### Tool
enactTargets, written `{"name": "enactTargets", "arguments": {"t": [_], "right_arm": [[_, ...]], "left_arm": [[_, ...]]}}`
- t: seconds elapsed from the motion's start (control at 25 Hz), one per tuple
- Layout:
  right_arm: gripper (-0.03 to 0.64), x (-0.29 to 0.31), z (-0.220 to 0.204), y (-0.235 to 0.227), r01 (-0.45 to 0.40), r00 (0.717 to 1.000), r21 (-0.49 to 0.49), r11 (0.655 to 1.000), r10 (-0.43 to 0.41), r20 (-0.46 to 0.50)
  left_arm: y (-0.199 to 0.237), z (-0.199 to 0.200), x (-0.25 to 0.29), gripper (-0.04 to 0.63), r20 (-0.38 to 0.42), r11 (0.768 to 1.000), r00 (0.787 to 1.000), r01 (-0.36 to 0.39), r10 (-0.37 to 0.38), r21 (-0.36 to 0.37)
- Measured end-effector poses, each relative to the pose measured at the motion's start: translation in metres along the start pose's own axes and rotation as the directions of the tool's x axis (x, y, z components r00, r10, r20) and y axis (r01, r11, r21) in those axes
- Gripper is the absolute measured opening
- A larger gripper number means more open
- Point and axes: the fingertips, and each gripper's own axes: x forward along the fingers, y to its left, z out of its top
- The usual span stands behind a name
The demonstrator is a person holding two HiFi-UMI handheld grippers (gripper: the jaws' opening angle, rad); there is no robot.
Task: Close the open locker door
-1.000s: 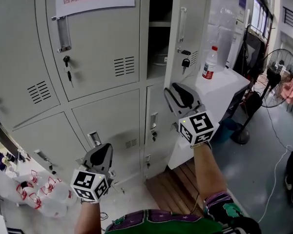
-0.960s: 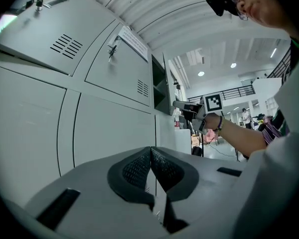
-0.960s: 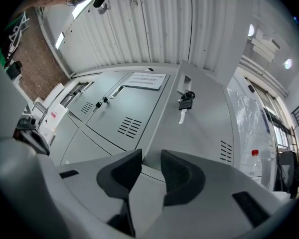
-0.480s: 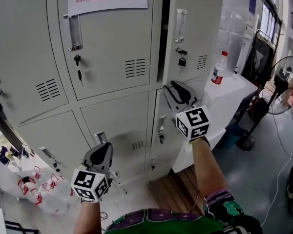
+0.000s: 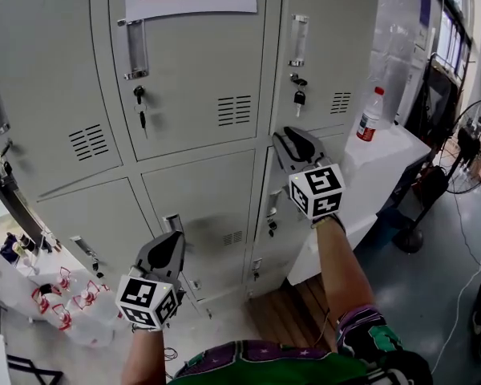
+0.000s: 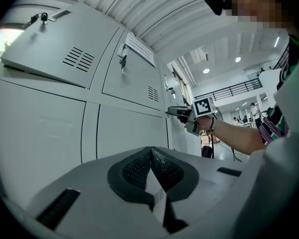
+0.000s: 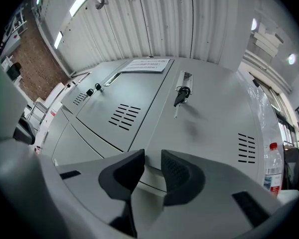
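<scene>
Grey locker door (image 5: 337, 62) at 1 o'clock, looks shut. Right gripper (image 5: 291, 139) outstretched, tipped slightly up, tips at door's lower edge; jaws narrowly apart, just closing, empty. Left gripper (image 5: 168, 245) at 7 o'clock, level, jaws together, empty.

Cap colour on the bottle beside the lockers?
Red. The bottle shows best in the head view.

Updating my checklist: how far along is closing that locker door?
Done: the upper right locker door looks shut flush. In hand: the right gripper sits at its lower edge, jaws have just been closing, nothing between them. Remaining: only pulling back.
</scene>
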Motion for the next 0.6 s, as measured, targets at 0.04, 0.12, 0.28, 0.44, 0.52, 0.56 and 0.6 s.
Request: {"name": "enactTargets", "arguments": {"t": [0.04,0.12,0.28,0.44,0.52,0.56,0.6], "right_arm": [[0.094,0.001,-0.001,-0.002,0.003,1.000,0.007,1.000,-0.003,-0.003],[0.094,0.004,-0.004,-0.004,0.002,1.000,0.028,1.000,-0.002,-0.006],[0.094,0.007,-0.010,-0.005,0.003,1.000,0.034,0.999,-0.002,-0.019],[0.094,0.010,-0.014,-0.007,0.004,1.000,0.038,0.999,-0.003,-0.026],[0.094,0.011,-0.014,-0.007,0.006,1.000,0.036,0.999,-0.005,-0.026],[0.095,0.010,-0.014,-0.007,0.007,1.000,0.033,0.999,-0.006,-0.026],[0.095,0.010,-0.014,-0.007,0.007,1.000,0.031,1.000,-0.007,-0.027]], "left_arm": [[0.000,0.000,-0.001,0.020,0.000,1.000,1.000,-0.002,0.002,0.000],[0.001,0.001,-0.003,0.020,0.001,1.000,1.000,-0.007,0.007,0.001],[0.001,-0.001,-0.004,0.020,-0.005,1.000,1.000,-0.014,0.014,0.003],[-0.002,-0.006,-0.005,0.020,-0.016,1.000,1.000,-0.017,0.017,0.009],[-0.003,-0.006,-0.006,0.020,-0.018,1.000,1.000,-0.016,0.016,0.007],[-0.003,-0.006,-0.006,0.020,-0.018,1.000,1.000,-0.017,0.017,0.006],[-0.003,-0.006,-0.006,0.020,-0.018,1.000,1.000,-0.018,0.018,0.004]]}}
